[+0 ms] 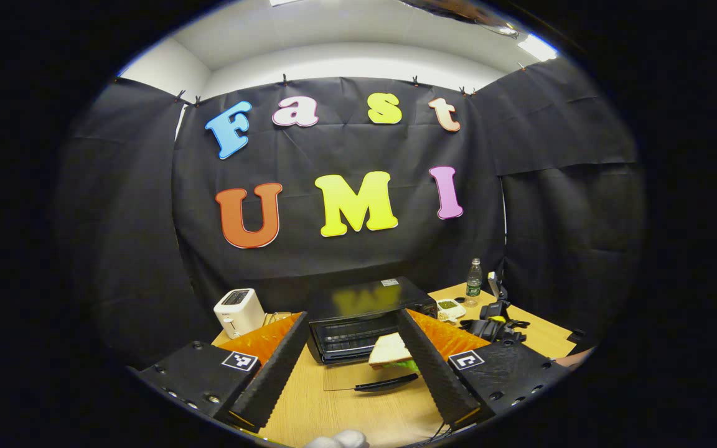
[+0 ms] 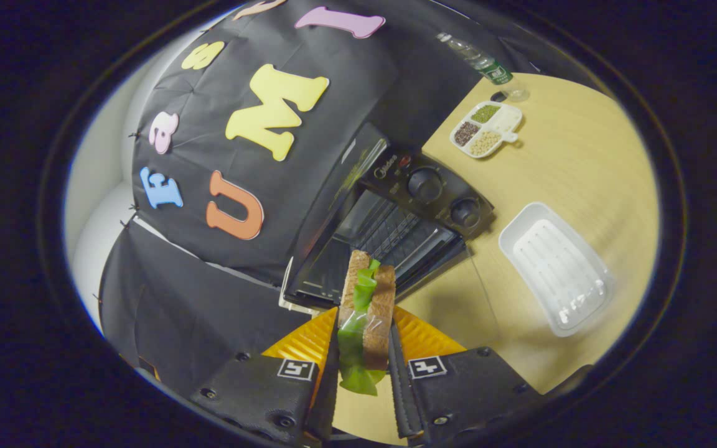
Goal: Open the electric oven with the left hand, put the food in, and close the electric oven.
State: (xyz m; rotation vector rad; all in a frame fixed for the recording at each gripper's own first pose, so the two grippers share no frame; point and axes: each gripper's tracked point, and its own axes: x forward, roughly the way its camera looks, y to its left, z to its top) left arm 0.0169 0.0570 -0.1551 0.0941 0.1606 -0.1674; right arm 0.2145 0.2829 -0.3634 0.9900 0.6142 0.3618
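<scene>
In the left gripper view, the left gripper (image 1: 349,367) hangs back from the electric oven (image 1: 365,317), its fingers (image 1: 274,367) spread wide with nothing between them. The oven door (image 1: 371,376) lies folded down flat toward the camera, handle at the near edge. The sandwich (image 1: 389,351) sits in the air just in front of the open mouth, over the door. A white toaster (image 1: 238,311) stands left of the oven, and a bottle (image 1: 473,283), a small sectioned dish (image 1: 450,307) and a heap of dark gear (image 1: 492,323) lie to its right on the desk (image 1: 358,417); none of these blocks the opening.

In the right gripper view, the right gripper (image 2: 365,348) is clamped on the sandwich edge-on, both fingers (image 2: 396,367) pressing the bread slices, green lettuce (image 2: 355,339) hanging loose from the near end. The oven's rack (image 2: 396,233) shows just beyond it. The chief risk is the lettuce or a slice slipping out if the grip eases before the bread rests on the rack; a low approach could also catch the lowered door. How much headroom the cavity offers is hard to judge here. An empty white tray (image 2: 554,267) lies well apart on the right.
</scene>
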